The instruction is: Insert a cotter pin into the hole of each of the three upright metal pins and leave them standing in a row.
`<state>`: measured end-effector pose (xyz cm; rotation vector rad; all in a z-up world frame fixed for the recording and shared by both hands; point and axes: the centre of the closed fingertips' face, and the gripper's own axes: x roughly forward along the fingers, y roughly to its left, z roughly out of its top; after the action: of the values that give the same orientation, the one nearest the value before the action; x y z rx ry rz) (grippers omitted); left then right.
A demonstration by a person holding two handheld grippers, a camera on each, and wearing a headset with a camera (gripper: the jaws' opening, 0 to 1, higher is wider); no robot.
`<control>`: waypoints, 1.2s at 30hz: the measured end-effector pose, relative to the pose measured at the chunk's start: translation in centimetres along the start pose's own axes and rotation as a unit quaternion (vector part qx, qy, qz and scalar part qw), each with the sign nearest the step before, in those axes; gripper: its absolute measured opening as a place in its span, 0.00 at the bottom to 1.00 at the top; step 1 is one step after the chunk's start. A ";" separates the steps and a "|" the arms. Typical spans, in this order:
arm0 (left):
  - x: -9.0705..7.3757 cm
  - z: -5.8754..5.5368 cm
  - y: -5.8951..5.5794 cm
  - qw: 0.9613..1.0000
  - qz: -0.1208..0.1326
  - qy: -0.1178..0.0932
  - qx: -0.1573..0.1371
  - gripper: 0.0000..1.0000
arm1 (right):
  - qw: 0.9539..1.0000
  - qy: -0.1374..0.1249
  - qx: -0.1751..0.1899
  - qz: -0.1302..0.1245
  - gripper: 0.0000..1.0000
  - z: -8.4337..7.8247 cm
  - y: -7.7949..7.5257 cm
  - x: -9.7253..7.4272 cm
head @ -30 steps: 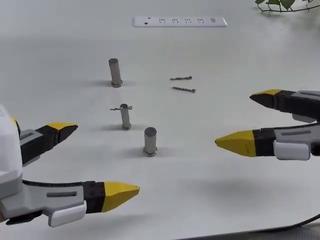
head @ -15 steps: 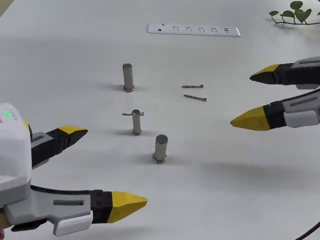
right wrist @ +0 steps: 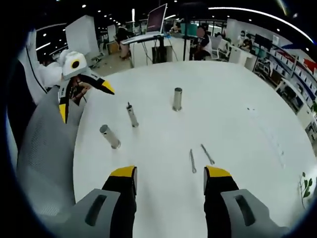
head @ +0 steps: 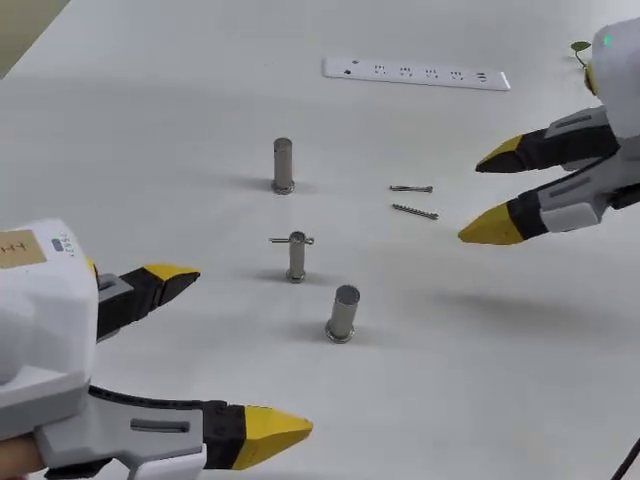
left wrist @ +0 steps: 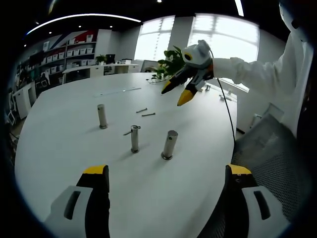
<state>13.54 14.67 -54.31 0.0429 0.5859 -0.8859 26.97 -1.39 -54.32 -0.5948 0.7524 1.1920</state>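
Three upright metal pins stand on the white table: a far pin [head: 283, 165], a middle pin [head: 296, 257] with a cotter pin [head: 291, 240] through its top hole, and a near pin [head: 343, 314]. Two loose cotter pins [head: 411, 188] [head: 415, 211] lie to their right. My right gripper [head: 484, 196] hovers open just right of the loose pins, which lie between its jaws in the right gripper view [right wrist: 191, 161] [right wrist: 207, 154]. At lower left my left gripper [head: 235, 355] is open and holds nothing. The left gripper view has the three pins [left wrist: 102, 116] [left wrist: 134, 139] [left wrist: 169, 145] ahead of it.
A white power strip [head: 415, 73] lies at the table's far side. A green plant [head: 580, 47] sits at the far right. A dark cable [head: 630, 462] shows at the lower right corner. Open table surface surrounds the pins.
The head camera has shifted, moving everything right and down in view. My right gripper has moved toward the loose cotter pins. The pins on the table have not moved.
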 end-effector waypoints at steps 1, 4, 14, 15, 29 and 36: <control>-0.1 0.0 0.1 1.000 0.001 0.001 0.000 0.96 | 1.000 0.009 -0.006 0.004 0.49 -0.2 -0.1 0.6; -0.3 0.1 0.3 1.000 0.005 0.002 0.002 0.96 | 1.000 0.015 -0.004 0.005 0.44 -0.2 -0.6 1.9; -0.8 0.4 0.5 1.000 0.009 -0.005 -0.010 0.96 | 0.999 0.040 0.022 0.008 0.28 -1.1 -1.7 4.2; -0.8 0.3 0.5 1.000 0.009 -0.005 -0.011 0.96 | 0.999 0.042 0.023 0.008 0.27 -1.2 -1.7 4.3; -1.7 0.2 2.2 0.999 0.033 -0.007 -0.020 0.95 | 0.996 0.076 0.036 0.006 0.19 -2.4 -3.1 5.5; -1.8 0.2 2.3 0.999 0.032 -0.008 -0.021 0.92 | 0.995 0.094 0.029 0.010 0.10 -2.5 -3.1 5.9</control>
<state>14.43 17.40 -53.68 0.0168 0.5843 -0.8118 30.51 -0.62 -60.45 -0.6595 0.9515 1.1394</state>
